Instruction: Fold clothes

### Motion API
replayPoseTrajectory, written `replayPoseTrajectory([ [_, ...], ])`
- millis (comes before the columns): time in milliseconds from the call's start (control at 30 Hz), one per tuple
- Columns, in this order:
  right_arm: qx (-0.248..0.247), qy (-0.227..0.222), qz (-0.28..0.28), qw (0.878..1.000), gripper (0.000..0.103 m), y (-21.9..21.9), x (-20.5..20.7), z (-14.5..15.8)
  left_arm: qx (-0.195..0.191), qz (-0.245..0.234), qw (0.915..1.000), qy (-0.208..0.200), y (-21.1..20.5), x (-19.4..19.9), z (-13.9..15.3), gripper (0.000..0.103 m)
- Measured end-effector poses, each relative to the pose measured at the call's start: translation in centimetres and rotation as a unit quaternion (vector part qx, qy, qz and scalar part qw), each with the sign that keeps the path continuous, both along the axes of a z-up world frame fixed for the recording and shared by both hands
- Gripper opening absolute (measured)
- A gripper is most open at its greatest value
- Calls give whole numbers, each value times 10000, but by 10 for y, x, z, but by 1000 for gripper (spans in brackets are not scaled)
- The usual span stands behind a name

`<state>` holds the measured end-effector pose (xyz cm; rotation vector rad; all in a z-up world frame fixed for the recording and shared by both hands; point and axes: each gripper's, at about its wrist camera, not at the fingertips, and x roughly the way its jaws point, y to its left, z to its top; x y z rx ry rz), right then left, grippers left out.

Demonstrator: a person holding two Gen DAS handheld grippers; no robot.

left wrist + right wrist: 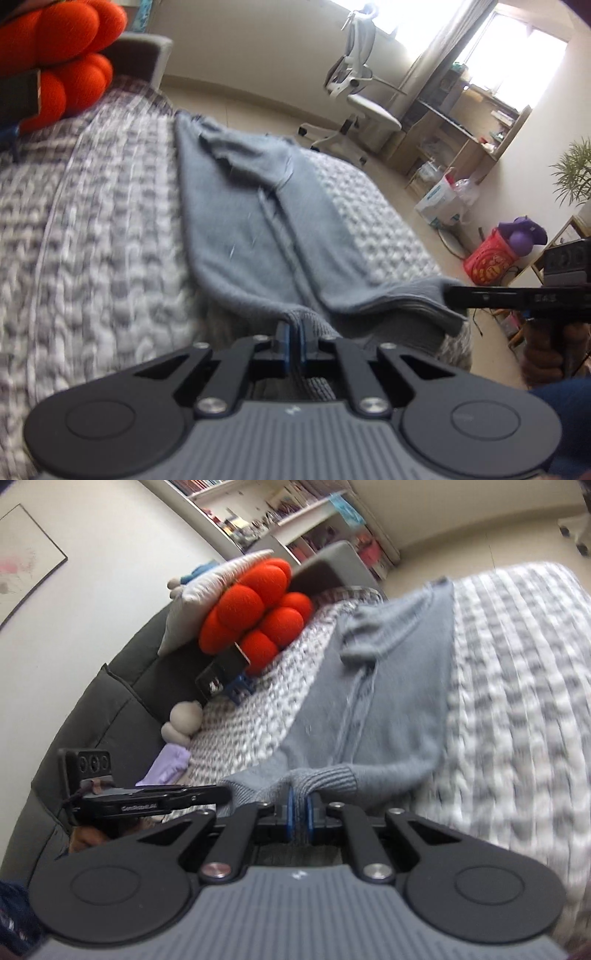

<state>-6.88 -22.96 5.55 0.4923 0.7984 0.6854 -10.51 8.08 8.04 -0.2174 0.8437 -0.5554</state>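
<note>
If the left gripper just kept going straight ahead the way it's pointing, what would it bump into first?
The left gripper is already shut on the ribbed hem of the grey sweater, so it would plough straight into that sweater, spread along the knitted blanket. Beyond it, probably floor, though depth is unclear.

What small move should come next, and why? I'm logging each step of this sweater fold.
Probably lift the hem and carry it forward toward the collar. Both the left gripper and right gripper are shut on the ribbed hem of the grey sweater, which lies flat, sleeves folded in, on the knitted blanket.
</note>
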Motion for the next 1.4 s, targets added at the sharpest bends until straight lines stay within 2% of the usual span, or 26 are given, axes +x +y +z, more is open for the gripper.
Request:
replayPoseTrajectory([
  [133, 67, -122, -78, 9999, 10, 0, 13, 6, -2, 132, 9999, 14, -3, 16, 6, 4],
  [567, 170, 15, -519, 9985, 10, -5, 48, -9, -316, 789, 9954, 434, -1, 52, -15, 4],
  [867, 114, 349, -732, 9966, 10, -4, 96, -33, -341, 1297, 9887, 677, -1, 101, -32, 5],
  [1000, 181, 647, -828, 9943, 11, -10, 116, -44, -679, 1536, 9821, 850, 11, 112, -41, 6],
  [1100, 373, 766, -978, 9916, 13, -19, 124, -48, -815, 1692, 9796, 715, 24, 111, -37, 7],
  [1200, 478, 691, -1026, 9912, 13, -25, 126, -44, -705, 1768, 9806, 460, 32, 109, -31, 15],
  [1267, 349, 531, -1055, 9924, 14, -26, 125, -40, -578, 1702, 9833, 273, 34, 107, -28, 20],
  [1367, 515, 532, -1054, 9917, 15, -30, 127, -43, -462, 1499, 9876, 60, 33, 104, -28, 32],
  [1400, 570, 532, -1054, 9914, 16, -31, 128, -44, -466, 1422, 9887, 33, 31, 104, -29, 33],
])
